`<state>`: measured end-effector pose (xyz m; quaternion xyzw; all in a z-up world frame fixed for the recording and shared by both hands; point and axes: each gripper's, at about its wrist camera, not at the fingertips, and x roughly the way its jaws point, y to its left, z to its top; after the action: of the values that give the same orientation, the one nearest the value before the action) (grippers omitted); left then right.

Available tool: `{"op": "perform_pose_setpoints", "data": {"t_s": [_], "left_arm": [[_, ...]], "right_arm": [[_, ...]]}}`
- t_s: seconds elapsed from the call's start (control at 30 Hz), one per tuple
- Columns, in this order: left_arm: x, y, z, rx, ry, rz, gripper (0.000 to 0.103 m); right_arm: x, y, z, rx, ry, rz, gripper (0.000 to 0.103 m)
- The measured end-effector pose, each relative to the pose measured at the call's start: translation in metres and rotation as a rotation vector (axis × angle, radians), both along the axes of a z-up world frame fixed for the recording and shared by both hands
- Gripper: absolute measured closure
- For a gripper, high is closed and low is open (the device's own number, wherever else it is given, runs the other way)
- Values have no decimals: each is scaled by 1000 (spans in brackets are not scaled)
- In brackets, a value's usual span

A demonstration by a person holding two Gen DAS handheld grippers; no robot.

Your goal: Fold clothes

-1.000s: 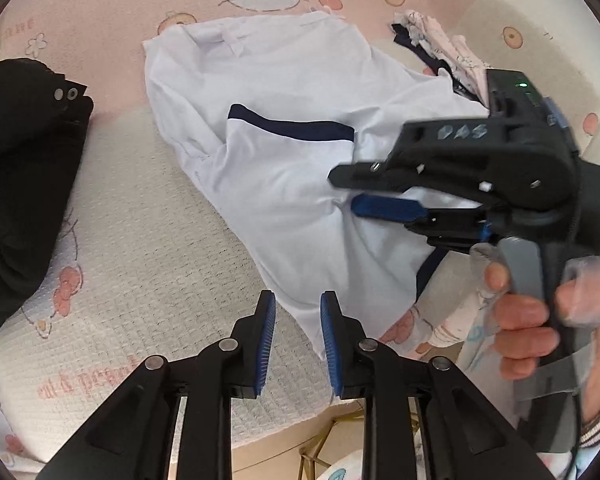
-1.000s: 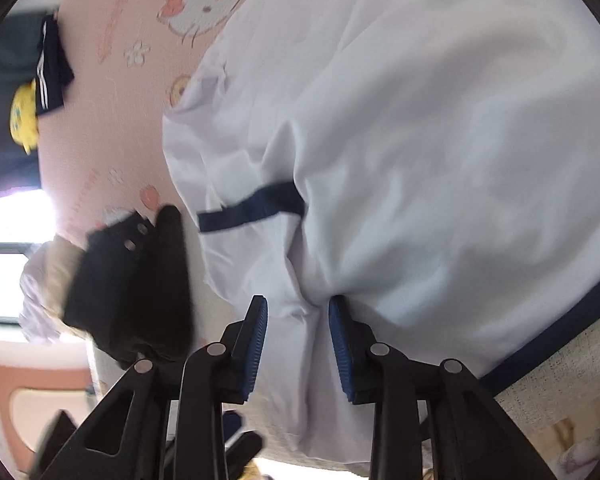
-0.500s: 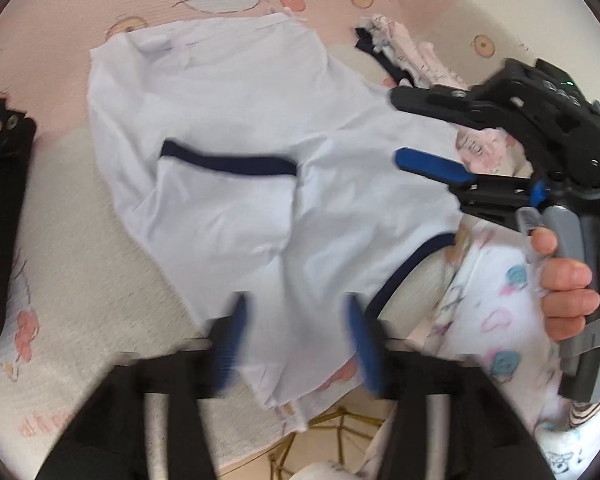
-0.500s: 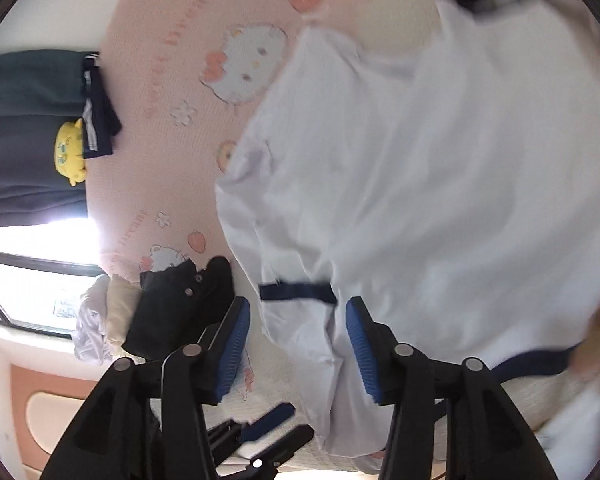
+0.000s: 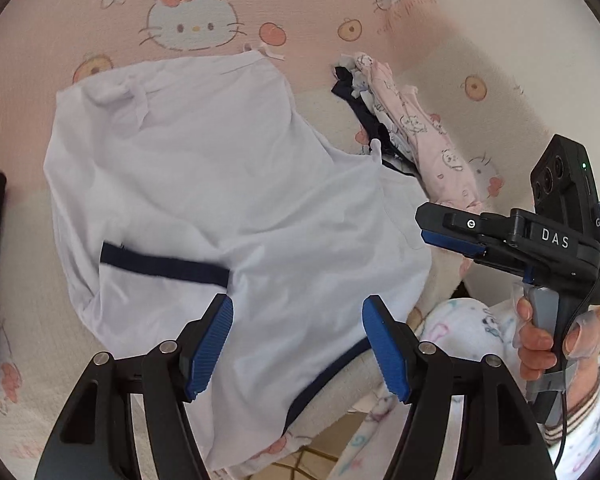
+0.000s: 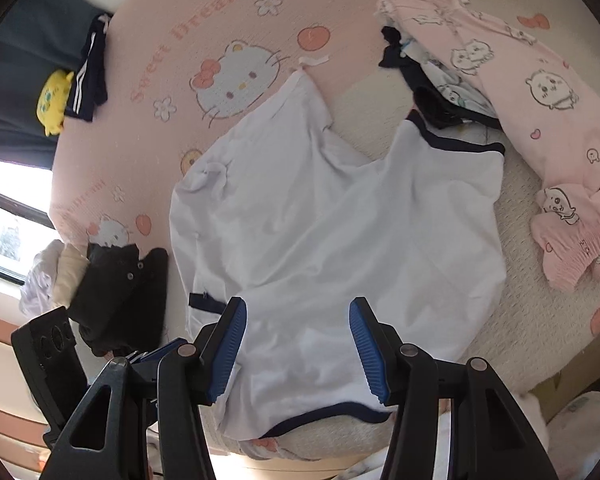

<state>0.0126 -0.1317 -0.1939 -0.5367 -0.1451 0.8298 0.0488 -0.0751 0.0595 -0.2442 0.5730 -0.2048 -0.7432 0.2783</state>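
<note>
A white shirt with navy trim lies crumpled and spread on the bed; a navy-edged sleeve is folded across its front. My left gripper hovers open above the shirt's near hem, and its pads touch nothing. In the right wrist view the same shirt fills the middle, and my right gripper hangs open over its lower part, clear of the cloth. A hand holds the right gripper off the shirt's right edge. The left gripper shows at the lower left.
The pink cartoon-cat bedsheet covers the bed. A pink printed garment and a dark navy piece lie right of the shirt. A black garment sits to its left. A yellow plush toy lies far left. The bed's edge runs along the bottom.
Both grippers' jaws have gone from narrow to wide, and the right one has let go of the white fabric. Both have drawn back and up, so more of the shirt shows.
</note>
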Motion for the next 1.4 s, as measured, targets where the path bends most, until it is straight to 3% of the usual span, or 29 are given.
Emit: {"op": "perform_pose_setpoints", "data": {"t_s": [0.2, 0.27, 0.37, 0.63, 0.93, 1.27, 1.4], "left_arm": [[-22, 34, -10, -119, -45, -79, 38], [-31, 47, -15, -151, -63, -106, 38], [-37, 69, -18, -190, -72, -147, 38], [-45, 109, -19, -245, -89, -200, 38], [-74, 132, -29, -194, -120, -178, 38], [-88, 179, -56, -308, -151, -351, 38], [-95, 187, -65, -358, -147, -374, 38]], "right_arm": [[-7, 27, -15, -102, -59, -90, 49], [-9, 29, -16, -89, -61, -81, 41], [-15, 28, -20, -95, -63, -59, 39], [-39, 54, -43, -293, -178, -101, 39], [-51, 97, -62, -251, -259, -199, 39], [-46, 107, -102, -264, -415, -230, 39], [-48, 101, -113, -349, -425, -229, 39]]}}
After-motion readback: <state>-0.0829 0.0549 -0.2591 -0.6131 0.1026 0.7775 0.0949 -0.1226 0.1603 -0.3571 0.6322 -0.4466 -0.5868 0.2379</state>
